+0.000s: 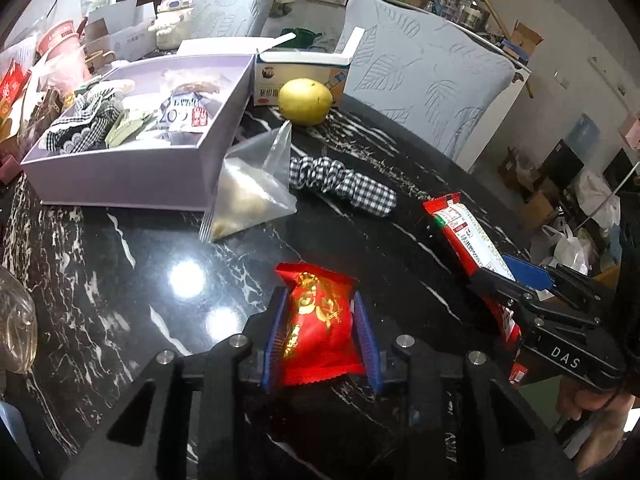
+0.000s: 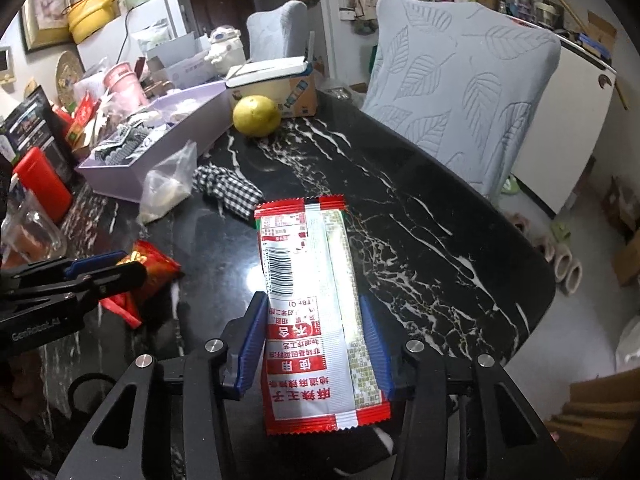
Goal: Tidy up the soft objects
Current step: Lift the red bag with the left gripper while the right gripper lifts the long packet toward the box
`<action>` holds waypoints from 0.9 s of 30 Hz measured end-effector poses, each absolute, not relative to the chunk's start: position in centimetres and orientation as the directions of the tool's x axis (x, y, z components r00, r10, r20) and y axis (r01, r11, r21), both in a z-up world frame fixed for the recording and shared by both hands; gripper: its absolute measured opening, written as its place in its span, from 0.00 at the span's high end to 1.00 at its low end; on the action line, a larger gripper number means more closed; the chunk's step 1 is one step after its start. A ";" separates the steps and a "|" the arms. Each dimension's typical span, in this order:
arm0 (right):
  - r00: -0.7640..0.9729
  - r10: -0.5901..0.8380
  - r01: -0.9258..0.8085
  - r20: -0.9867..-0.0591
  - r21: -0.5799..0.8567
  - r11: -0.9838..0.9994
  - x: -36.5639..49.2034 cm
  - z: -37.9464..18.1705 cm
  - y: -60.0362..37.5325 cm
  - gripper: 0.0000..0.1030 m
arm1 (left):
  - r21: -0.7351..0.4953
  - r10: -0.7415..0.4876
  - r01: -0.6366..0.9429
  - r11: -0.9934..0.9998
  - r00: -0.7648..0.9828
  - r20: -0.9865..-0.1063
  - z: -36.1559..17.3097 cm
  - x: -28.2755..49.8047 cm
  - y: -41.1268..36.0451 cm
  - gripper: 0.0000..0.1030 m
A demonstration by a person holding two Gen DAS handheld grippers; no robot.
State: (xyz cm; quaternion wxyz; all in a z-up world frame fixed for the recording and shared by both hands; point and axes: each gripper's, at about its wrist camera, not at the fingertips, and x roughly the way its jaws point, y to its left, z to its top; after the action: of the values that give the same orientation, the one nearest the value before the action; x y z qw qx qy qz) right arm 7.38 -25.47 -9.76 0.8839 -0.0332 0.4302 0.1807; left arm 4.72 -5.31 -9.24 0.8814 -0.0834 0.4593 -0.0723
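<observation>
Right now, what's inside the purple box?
The purple box holds a black-and-white checked cloth with lace, a pale green clip-like thing and a small packet with blue print. Whatever lies under them, and behind the near wall, is hidden.

The left gripper [image 1: 320,320] clamps a small red packet [image 1: 318,330] over the black marble table [image 1: 120,280]. To its right, the right gripper [image 1: 500,276] holds a long red-and-white sachet [image 1: 464,236]. Beyond lie a checked scrunchie [image 1: 344,184], a clear bag [image 1: 256,184], a lavender box [image 1: 132,180] and a yellow fruit [image 1: 306,101].
</observation>
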 end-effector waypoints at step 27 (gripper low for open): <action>0.565 0.319 -0.360 -0.761 0.121 0.925 5.1 -9.0 -24.7 0.56 | -0.156 -0.175 0.081 0.984 0.559 -0.810 -10.0 3.5 -6.1 0.66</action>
State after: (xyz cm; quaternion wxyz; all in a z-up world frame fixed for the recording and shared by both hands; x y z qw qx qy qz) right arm 5.11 -24.67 -8.96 0.8843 -0.0239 0.4249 0.1919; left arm 3.54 -6.09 -10.01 0.8815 -0.0503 0.4638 -0.0727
